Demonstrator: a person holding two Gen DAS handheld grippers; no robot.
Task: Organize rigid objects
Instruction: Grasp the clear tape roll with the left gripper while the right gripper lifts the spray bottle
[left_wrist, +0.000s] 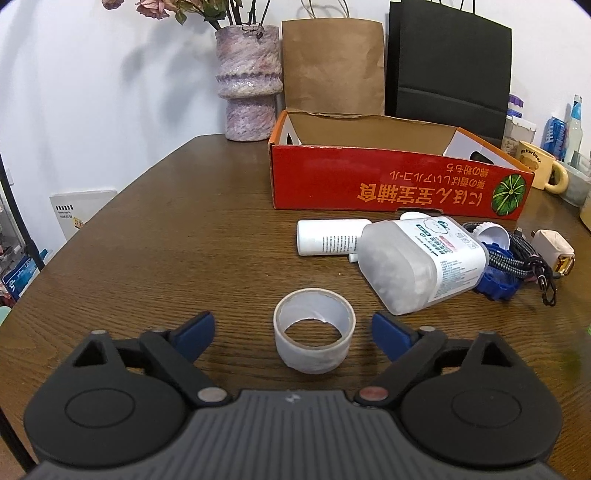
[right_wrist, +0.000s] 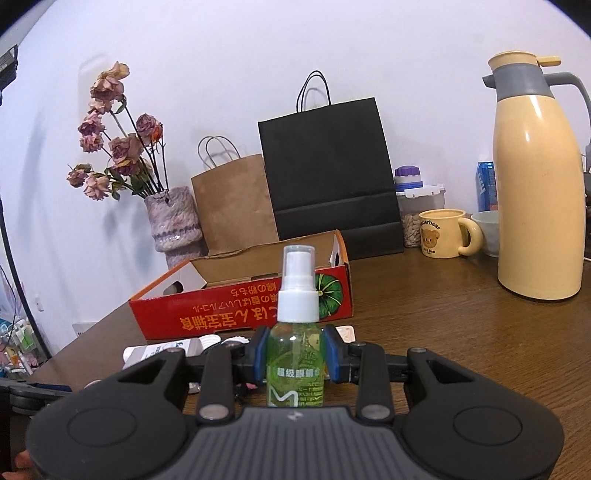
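Your tape roll (left_wrist: 314, 330) lies flat on the table (left_wrist: 155, 236), low in the centre of the left wrist frame, between the left claw's (left_wrist: 293, 334) blue pads (left_wrist: 194, 332). Both pads stand clear of it, with bare wood showing on each side. To its left the table lies bare out to the curved edge; to the upper right lie a jar (left_wrist: 421, 266) on its side, a white tube (left_wrist: 328, 236) and a tangle of cables (left_wrist: 517, 258), close before the open red box (left_wrist: 388, 181). In the right wrist frame, your right claw (right_wrist: 295, 356) is clamped on the upright green spray bottle (right_wrist: 295, 354), centre frame, with the red box (right_wrist: 229, 306) behind it and a flask (right_wrist: 535, 184) at the right edge.
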